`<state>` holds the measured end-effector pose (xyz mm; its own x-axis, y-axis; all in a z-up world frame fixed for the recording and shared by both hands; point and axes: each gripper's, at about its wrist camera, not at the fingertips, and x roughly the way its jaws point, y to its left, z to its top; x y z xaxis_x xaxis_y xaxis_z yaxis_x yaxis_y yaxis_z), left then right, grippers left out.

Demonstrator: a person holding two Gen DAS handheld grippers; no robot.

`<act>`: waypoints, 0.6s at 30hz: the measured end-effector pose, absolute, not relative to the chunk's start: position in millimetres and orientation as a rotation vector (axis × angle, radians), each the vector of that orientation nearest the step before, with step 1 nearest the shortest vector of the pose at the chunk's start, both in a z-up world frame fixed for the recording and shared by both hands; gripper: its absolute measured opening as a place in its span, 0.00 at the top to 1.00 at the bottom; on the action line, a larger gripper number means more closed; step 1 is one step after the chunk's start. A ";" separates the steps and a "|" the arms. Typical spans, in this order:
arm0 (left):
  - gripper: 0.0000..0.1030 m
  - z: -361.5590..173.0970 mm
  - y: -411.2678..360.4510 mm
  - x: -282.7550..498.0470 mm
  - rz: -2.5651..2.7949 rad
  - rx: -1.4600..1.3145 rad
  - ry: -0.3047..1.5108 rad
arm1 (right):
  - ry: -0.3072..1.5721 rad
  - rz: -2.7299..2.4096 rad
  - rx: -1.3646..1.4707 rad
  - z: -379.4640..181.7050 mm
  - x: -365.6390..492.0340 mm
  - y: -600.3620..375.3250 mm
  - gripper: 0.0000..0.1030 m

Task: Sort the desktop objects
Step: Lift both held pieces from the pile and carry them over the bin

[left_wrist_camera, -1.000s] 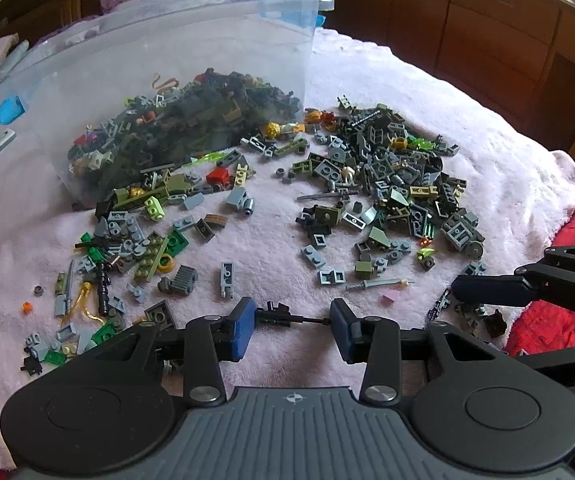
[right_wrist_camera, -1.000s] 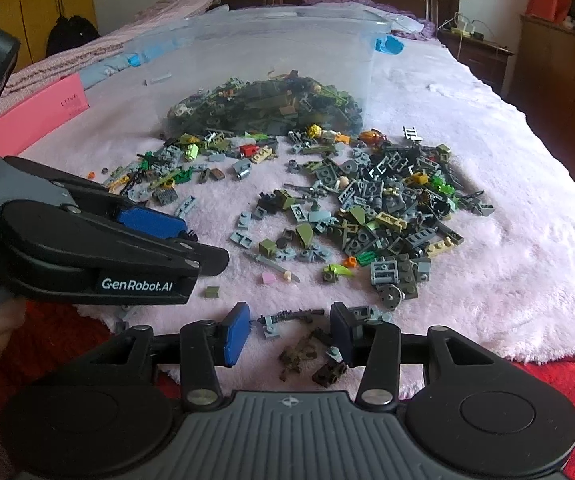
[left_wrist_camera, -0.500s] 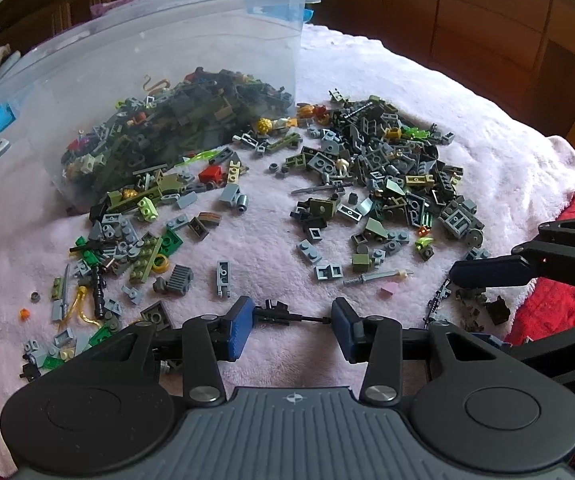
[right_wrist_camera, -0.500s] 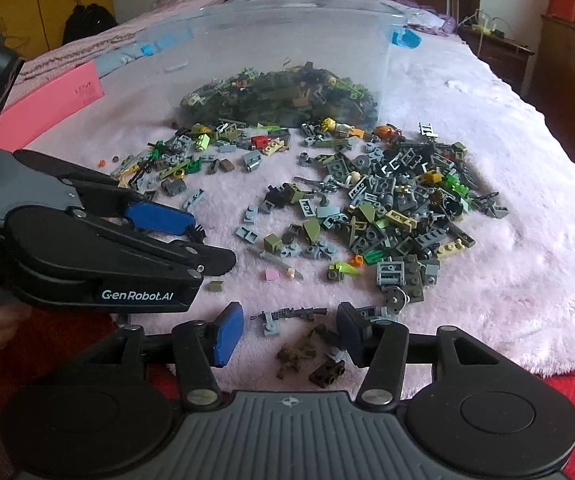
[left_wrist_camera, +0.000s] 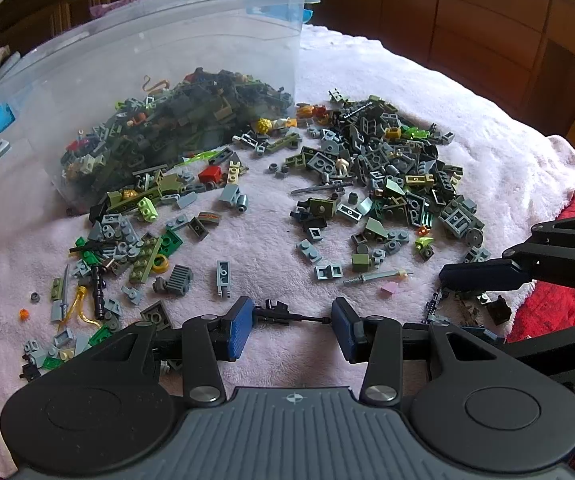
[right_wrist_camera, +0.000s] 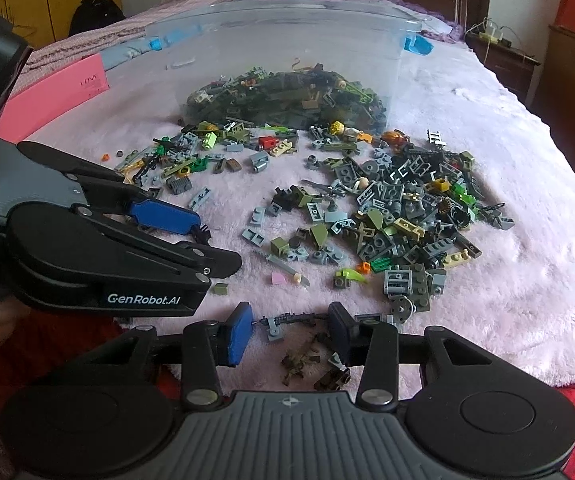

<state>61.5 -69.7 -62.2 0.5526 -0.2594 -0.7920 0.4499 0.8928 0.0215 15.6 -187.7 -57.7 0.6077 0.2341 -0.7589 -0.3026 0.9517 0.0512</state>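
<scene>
Many small toy bricks, mostly grey and olive green, lie scattered on a pale pink blanket (left_wrist_camera: 427, 92), with the densest pile (left_wrist_camera: 399, 176) at the right. A clear plastic bin (left_wrist_camera: 191, 56) at the back holds a heap of the same bricks. My left gripper (left_wrist_camera: 292, 320) is open low over the blanket, with a small black toy gun (left_wrist_camera: 277, 313) between its blue pads. My right gripper (right_wrist_camera: 290, 326) is open near the blanket's front edge, with a dark toy rifle (right_wrist_camera: 293, 317) between its pads.
A pink box (right_wrist_camera: 53, 98) lies at the left behind the left gripper. A second cluster of bricks (left_wrist_camera: 127, 248) lies at the left. A red cloth (left_wrist_camera: 555, 300) lies under the blanket's front edge. Wooden cabinets stand behind the bed.
Both grippers have drifted slightly forward over the blanket. Their jaws stay open and the pieces between the pads have not moved.
</scene>
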 end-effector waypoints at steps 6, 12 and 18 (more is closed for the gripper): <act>0.57 -59.9 -69.0 60.9 -0.419 0.231 0.899 | 0.866 0.300 -0.092 -59.0 14.7 -186.9 0.55; 0.59 -61.0 -69.1 60.1 -0.421 0.237 0.895 | 0.860 0.295 -0.095 -61.2 13.6 -186.1 0.57; 0.59 -53.7 -66.6 59.3 -0.419 0.218 0.885 | 0.852 0.285 -0.064 -57.3 14.4 -188.7 0.57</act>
<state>59.3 -66.6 -53.7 0.5594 -0.2638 -0.7858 0.4408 0.8975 0.0125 14.4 -188.7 -57.3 0.6230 0.2227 -0.7498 -0.2740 0.9600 0.0575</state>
